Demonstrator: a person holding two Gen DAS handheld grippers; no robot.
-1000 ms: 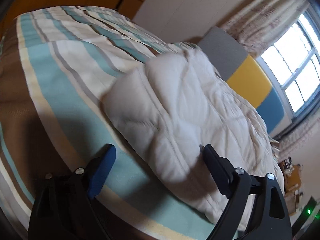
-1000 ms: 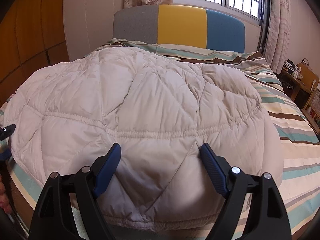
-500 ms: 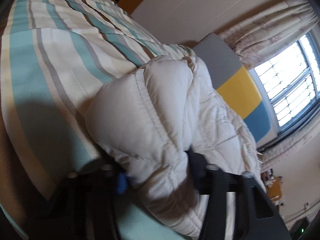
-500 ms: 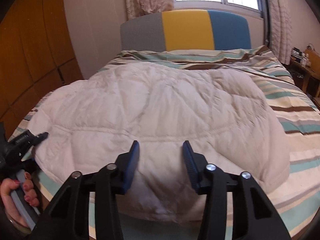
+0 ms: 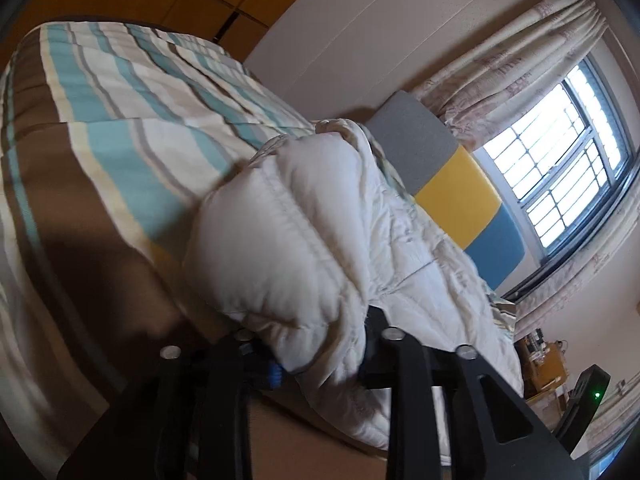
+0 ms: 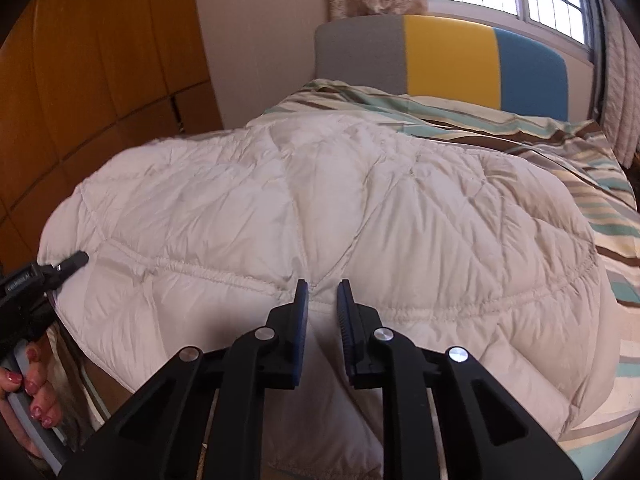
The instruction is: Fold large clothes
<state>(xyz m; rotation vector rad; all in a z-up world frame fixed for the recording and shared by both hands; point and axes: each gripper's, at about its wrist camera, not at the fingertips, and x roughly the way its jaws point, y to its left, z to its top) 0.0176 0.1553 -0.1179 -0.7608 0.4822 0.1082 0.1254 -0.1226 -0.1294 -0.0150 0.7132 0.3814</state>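
Gripping the near hem of the jacket [image 6: 328, 216] at two places, both claws had just been closing on it. The left claw [image 5: 320, 364] was clamped on a thick puffed bunch at the jacket's corner, its jaws held fairly wide by the padding; the right claw [image 6: 322, 300] had narrowed almost fully, pinching a thin ridge of fabric at the elastic seam in the middle of the hem. The white quilted jacket lay spread across the striped bed [image 6: 600, 216], its far edge toward the headboard [image 6: 452, 60], its near edge at the foot. To do this fold well, both claws would likely need to rise together and travel toward the headboard at one pace — keeping the hem taut between them so the slippery fill does not sag or slide out of the thin right pinch. No containers showed in either view — only the bed carried the jacket.
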